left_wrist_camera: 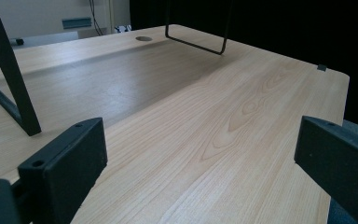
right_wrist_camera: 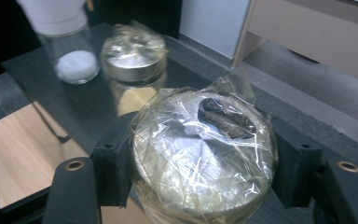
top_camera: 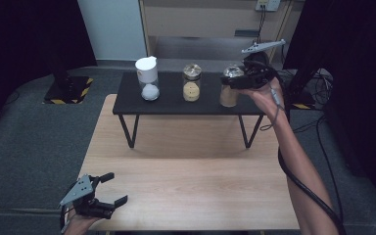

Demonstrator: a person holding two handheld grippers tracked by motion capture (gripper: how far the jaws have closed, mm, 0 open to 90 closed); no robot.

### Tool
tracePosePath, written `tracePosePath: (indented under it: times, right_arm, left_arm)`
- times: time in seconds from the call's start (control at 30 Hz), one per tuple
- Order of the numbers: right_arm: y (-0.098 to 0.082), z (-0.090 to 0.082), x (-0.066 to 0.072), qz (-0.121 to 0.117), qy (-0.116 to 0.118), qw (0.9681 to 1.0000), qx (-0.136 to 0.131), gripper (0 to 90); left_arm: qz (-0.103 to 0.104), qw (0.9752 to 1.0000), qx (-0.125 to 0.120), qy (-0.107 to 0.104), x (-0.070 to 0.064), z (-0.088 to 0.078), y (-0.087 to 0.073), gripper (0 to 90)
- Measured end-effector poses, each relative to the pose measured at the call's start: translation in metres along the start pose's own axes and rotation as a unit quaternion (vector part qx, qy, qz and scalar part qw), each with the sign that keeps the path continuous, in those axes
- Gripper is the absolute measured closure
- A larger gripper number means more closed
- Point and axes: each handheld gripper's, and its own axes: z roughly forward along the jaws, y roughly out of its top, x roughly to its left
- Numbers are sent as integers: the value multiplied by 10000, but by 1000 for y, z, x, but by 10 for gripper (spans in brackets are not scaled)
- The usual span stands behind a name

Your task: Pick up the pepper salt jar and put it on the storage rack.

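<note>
Overhead view: right hand-held gripper (top_camera: 235,78) clamps the lid of the rightmost jar (top_camera: 229,93) on a black shelf (top_camera: 171,105) standing on the counter (top_camera: 186,191); middle jar (top_camera: 192,83) and white-capped jar (top_camera: 148,78) stand to its left. Left hand-held gripper (top_camera: 116,188) rests spread and empty at the counter's near-left corner. Left gripper view: jaws wide apart over bare counter (left_wrist_camera: 205,130). Right gripper view: jaws press both sides of the film-wrapped lid (right_wrist_camera: 205,154).

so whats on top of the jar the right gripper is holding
Crinkled clear film covers the jar's silvery lid, between the right gripper's jaws. The film's glare hides any lid detail.
</note>
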Motion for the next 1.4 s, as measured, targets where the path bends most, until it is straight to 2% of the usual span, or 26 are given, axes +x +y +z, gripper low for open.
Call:
tracePosePath:
  times: [0.33,0.5,0.8,1.03,1.4]
  right_arm:
    - [3,12,0,214,-512,9985,-20,351]
    - [1,16,-6,328,-599,9976,-60,351]
    - [0,26,-7,424,-887,9951,73,351]
    - [-4,32,-9,486,-999,9937,139,351]
    - [-9,39,-14,601,-970,9932,209,351]
  left_arm:
    - [2,10000,3,-1,0,0,0,15]
    - [-2,10000,14,-6,0,0,0,17]
    - [7,10000,24,-9,0,0,0,17]
    - [14,10000,25,-7,0,0,0,18]
    - [12,10000,21,-6,0,-1,0,18]
